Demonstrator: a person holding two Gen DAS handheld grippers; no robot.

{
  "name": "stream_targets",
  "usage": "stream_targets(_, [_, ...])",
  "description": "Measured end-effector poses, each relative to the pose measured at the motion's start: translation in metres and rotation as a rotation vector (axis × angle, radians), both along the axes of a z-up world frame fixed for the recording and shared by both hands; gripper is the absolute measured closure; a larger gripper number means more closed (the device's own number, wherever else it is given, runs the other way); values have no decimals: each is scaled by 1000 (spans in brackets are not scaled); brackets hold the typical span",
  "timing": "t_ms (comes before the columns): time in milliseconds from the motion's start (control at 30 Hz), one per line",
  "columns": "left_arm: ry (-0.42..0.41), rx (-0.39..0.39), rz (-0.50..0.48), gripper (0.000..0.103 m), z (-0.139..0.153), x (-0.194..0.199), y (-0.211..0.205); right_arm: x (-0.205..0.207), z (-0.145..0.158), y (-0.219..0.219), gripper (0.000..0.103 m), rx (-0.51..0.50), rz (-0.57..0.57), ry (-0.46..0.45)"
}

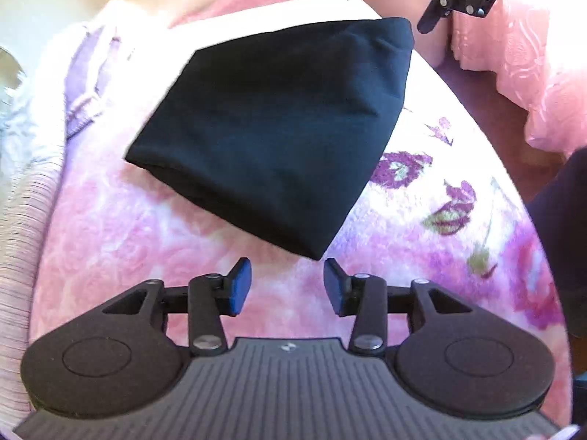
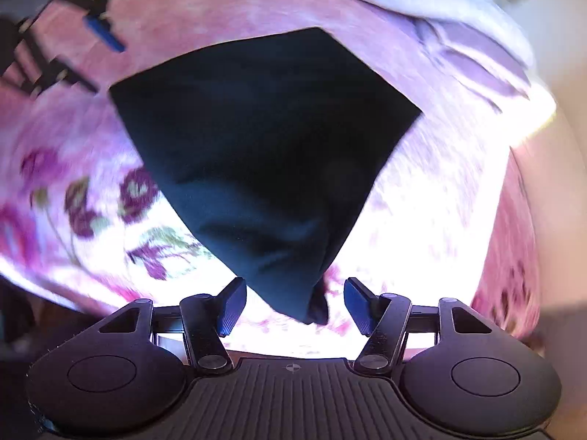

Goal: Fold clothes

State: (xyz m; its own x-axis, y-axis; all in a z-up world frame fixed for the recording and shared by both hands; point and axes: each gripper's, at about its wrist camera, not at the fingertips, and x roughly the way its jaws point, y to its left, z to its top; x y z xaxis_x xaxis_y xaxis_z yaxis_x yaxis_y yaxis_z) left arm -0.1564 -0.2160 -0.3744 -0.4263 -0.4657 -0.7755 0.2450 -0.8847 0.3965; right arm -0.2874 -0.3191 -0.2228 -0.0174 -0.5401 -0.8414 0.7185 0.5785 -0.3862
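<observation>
Two claws spread wide, left claw (image 1: 288,286), right claw (image 2: 295,306), folded black garment (image 1: 271,135) on floral blanket (image 1: 422,198), right view blurred

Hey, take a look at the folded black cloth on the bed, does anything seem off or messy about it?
Nothing stands out. The black garment lies folded in a compact bundle on the floral blanket, with only soft creases. Both the left gripper and the right gripper are open, gripping nothing.
</observation>
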Motion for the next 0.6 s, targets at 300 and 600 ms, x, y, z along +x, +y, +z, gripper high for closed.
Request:
stream_targets(300, [124, -255, -13, 41, -29, 0, 24, 1, -5, 12, 40, -130, -97, -189])
stream_targets(600, [-69, -596, -298, 37, -81, -31, 60, 24, -79, 44, 40, -294, 360, 150])
